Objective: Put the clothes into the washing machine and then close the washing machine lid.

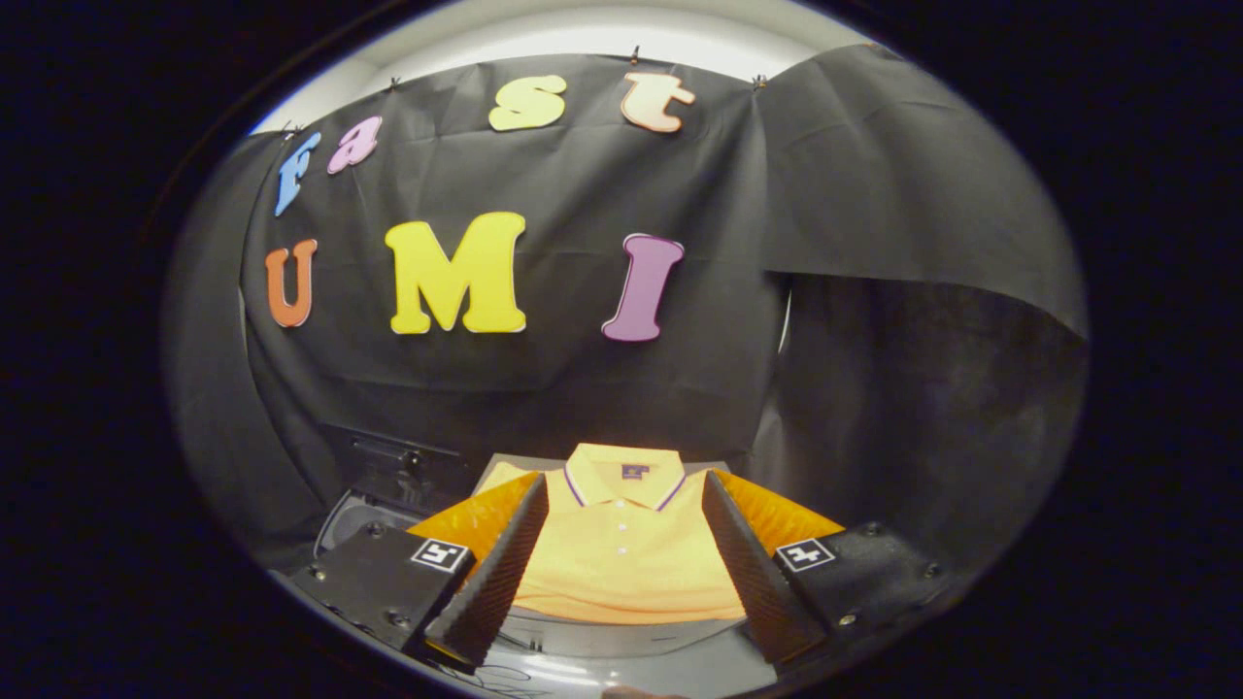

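Gripper view has my gripper [621, 553] with jaws spread wide, released, flanking a folded yellow polo shirt [621, 553] lying flat on the surface [621, 650] ahead.

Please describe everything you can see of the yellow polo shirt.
The yellow polo shirt lies flat and neatly folded, front up, on a grey surface just ahead of the open gripper. Its collar, toward the booth wall, has dark and white trim, with a small dark label inside the neck. A buttoned placket runs down the middle. The fabric looks like a fine knit. Both fingers stand apart, framing the shirt; contact cannot be told.
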### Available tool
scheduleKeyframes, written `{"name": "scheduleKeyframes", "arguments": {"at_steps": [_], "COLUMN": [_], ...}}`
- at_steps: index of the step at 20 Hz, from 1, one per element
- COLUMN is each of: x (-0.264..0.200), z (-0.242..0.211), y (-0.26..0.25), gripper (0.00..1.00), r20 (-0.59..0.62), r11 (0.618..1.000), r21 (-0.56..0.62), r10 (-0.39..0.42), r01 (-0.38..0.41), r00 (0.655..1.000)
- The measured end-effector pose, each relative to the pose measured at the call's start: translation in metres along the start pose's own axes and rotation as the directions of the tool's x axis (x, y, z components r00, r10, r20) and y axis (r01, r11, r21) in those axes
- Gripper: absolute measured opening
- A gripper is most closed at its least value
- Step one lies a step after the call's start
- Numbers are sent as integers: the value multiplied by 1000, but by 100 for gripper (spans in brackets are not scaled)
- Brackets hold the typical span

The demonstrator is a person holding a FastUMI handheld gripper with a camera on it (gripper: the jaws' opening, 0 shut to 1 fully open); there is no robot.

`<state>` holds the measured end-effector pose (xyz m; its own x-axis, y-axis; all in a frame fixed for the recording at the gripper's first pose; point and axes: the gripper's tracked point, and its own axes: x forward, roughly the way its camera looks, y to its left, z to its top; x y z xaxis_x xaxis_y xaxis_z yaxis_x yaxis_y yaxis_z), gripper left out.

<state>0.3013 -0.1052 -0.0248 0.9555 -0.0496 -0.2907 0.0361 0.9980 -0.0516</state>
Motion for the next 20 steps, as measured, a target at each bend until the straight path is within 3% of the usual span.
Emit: {"name": "scheduleKeyframes", "arguments": {"at_steps": [10, 15, 20], "x": [128, 153, 175], "z": [-36, -77, -120], "y": [-5, -11, -7], "gripper": [100, 100, 100], "r20": [-220, -344, -481], "r11": [1000, 1000, 1000], "r21": [-13, -7, 22], "r10": [-12, -15, 3], "r01": [10, 14, 9], "r00": [975, 939, 877]}}
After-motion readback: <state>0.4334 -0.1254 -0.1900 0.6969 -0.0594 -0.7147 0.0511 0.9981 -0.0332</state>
